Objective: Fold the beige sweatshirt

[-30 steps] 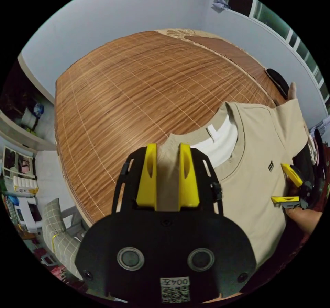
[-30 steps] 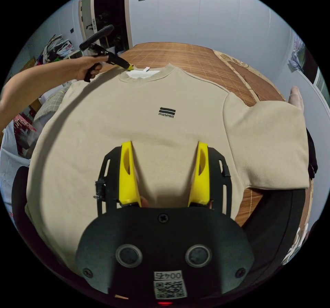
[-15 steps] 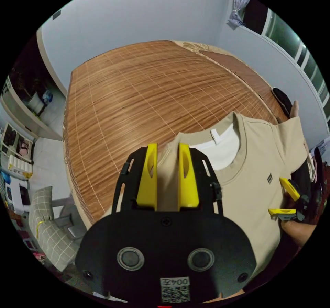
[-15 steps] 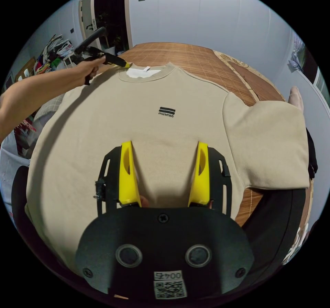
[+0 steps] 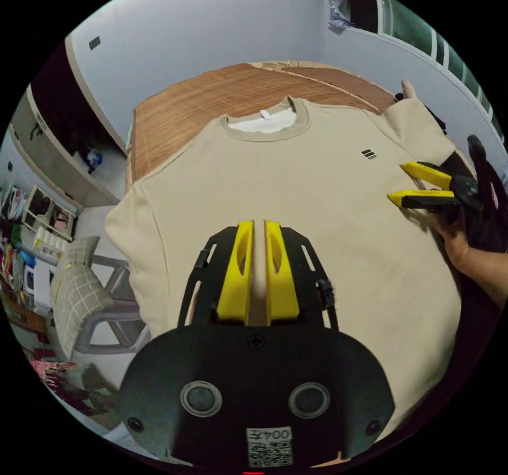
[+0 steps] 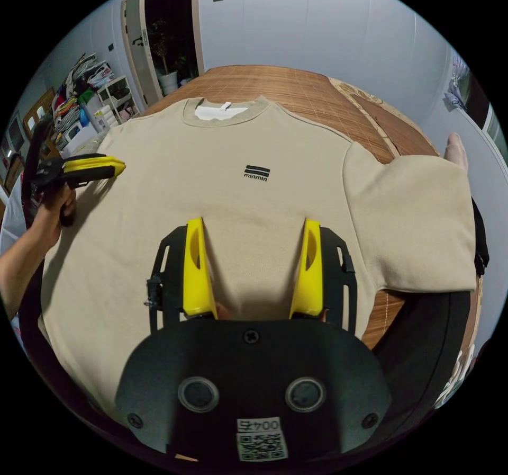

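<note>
The beige sweatshirt (image 6: pixel 254 141) lies face up and spread flat on a brown woven mat (image 6: pixel 296 88), collar at the far end and a small black logo on the chest. One sleeve (image 6: pixel 413 221) is spread out to the side at the mat's edge. My right gripper (image 6: pixel 253 229) hovers open over the lower chest, nothing between its jaws; in the left gripper view the right gripper (image 5: pixel 405 181) sits by the logo side. My left gripper (image 5: pixel 259 230) is shut above the body of the sweatshirt, and the left gripper (image 6: pixel 119 167) shows empty, near the other shoulder.
The mat (image 5: pixel 211 93) runs on beyond the collar to a pale wall. A chair with a checked cushion (image 5: pixel 79 295) and cluttered shelves (image 6: pixel 79 104) stand off one side. An open doorway (image 6: pixel 169 35) is at the far end. A bare part of a person (image 6: pixel 455 152) shows behind the spread sleeve.
My left gripper has let go of the collar, drawn back toward the near side of the sweatshirt and closed its jaws. The right gripper has stayed put.
</note>
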Action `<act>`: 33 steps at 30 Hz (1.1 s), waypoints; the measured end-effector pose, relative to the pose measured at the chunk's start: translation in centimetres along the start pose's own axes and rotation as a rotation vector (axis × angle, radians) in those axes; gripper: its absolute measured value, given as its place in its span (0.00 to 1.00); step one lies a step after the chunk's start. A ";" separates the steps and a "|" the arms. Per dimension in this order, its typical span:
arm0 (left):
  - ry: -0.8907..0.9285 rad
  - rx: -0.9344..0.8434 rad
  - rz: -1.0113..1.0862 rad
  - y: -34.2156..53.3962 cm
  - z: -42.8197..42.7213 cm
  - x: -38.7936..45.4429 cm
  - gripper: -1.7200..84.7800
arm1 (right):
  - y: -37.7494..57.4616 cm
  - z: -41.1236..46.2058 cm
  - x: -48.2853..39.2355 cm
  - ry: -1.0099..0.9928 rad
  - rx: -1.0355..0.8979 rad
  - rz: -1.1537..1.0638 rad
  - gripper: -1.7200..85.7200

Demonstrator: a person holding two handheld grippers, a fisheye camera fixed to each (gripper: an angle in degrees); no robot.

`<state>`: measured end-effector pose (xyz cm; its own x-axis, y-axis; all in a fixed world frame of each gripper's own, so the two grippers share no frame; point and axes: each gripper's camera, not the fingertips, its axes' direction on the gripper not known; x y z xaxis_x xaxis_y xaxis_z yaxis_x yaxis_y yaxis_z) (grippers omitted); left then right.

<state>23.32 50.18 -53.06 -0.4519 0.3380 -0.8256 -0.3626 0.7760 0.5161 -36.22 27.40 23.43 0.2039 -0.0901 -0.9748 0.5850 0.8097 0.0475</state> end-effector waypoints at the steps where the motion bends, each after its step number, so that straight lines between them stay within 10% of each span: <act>1: -0.011 -0.001 0.006 0.1 0.0 0.3 0.06 | -0.1 0.0 0.1 0.000 0.000 0.000 0.30; 28: -0.014 0.052 -0.077 6.8 -2.0 1.7 0.09 | -6.4 1.0 6.8 -0.025 -0.112 -0.018 0.23; 33: -0.014 0.054 -0.077 7.7 -2.2 2.0 0.09 | -12.8 -0.5 13.0 -0.646 0.140 -0.008 0.17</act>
<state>17.83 55.64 -50.25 -0.4132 0.2834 -0.8655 -0.3509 0.8274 0.4384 -41.41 16.14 10.04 0.6034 -0.4607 -0.6509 0.6763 0.7282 0.1115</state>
